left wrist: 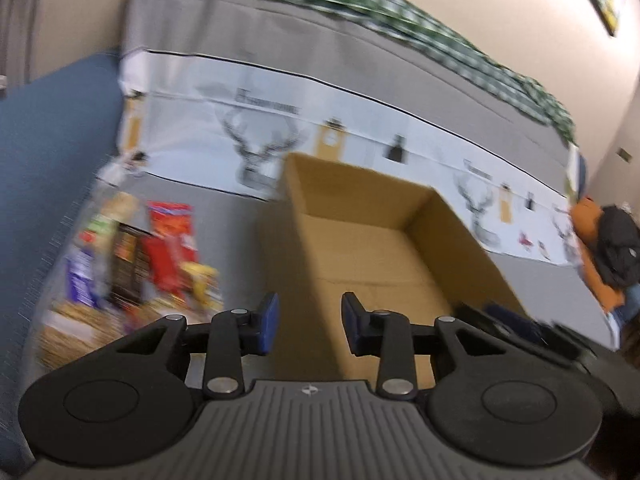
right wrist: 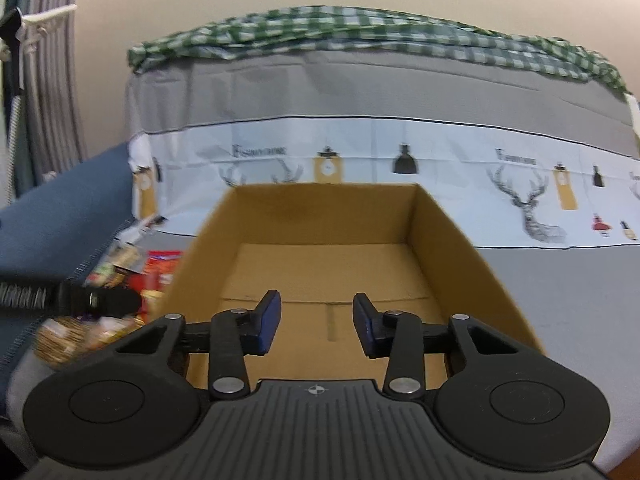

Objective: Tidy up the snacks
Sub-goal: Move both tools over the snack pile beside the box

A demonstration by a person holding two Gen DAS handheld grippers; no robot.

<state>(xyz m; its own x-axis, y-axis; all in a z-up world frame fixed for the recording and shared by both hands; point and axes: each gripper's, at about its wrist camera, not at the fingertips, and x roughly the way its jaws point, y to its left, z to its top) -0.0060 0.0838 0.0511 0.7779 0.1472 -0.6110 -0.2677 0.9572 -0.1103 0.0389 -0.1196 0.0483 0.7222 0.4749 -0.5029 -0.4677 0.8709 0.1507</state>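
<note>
Both my tongs are empty. Left tongs [left wrist: 308,322] part open, pads apart, nothing between them, hanging over the near left edge of the box [left wrist: 376,248]. Right tongs [right wrist: 316,322] same, gap showing, nothing gripped, aimed straight into the box [right wrist: 452,236], whose floor is bare as far as I see. The box is open-topped cardboard sitting on a grey-covered sofa seat [left wrist: 540,276], not a desk. Snacks [left wrist: 140,256] lie in a loose heap just left of the box, touching or nearly touching its left wall; from the right wrist view they peek out beside that wall [right wrist: 132,276]. The left view is blurred, so exact items are hard to tell: a red bag [left wrist: 170,236], a dark packet [left wrist: 128,268], something purple [left wrist: 80,280] and yellow [left wrist: 202,280]. My guess is they're light, crinkly foil or plastic packs, slippery, contents crushable, so squeeze gently. Best hold is probably a flat sealed edge or a corner of the top pack, not the puffed middle, which would slip or pop. Packs overlap, so lifting one may drag its neighbour. The seat is soft, so pressing down will sink the pack rather than pin it. Behind is the sofa back with a deer-print cover [right wrist: 360,156] and a green check cloth [right wrist: 360,28].
</note>
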